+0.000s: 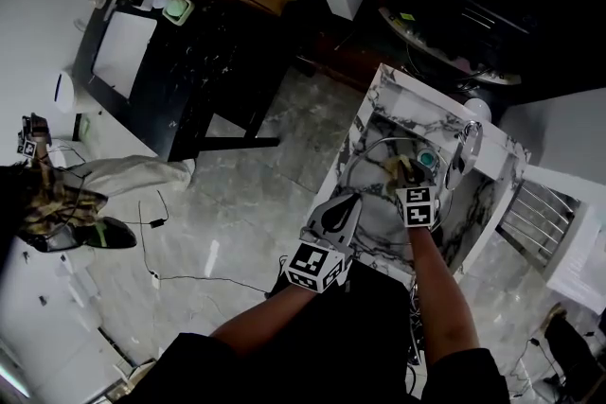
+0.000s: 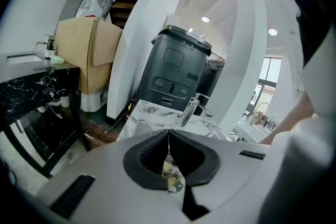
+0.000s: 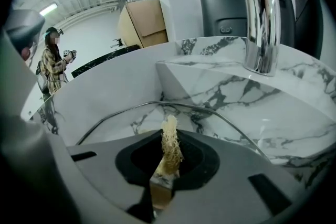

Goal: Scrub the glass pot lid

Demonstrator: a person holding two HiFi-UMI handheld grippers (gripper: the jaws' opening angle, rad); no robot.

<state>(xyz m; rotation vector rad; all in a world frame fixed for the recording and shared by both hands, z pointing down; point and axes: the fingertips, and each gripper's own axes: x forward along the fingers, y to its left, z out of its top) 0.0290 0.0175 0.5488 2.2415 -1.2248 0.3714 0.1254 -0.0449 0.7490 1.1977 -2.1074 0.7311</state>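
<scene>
Since the glass pot lid [image 3: 131,124] lies in the sink [image 1: 421,97] just ahead of our right claw [image 1: 401,173], that claw is nearer. It is clamped on a scrubber [image 3: 170,145]. Our left claw [image 2: 168,136], lower left at the sink's edge, is pinched together on nothing we can see. The clear glass is hard to see; only the rim shows well.

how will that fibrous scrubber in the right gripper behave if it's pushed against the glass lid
The scrubber looks like a loose, dry web of fibres, so it is probably very light and likely to squash and bend sideways under pressure. Its rough strands should drag rather than slip on the glass lid. Pinched thin in the right gripper, its free tip may flop.
</scene>
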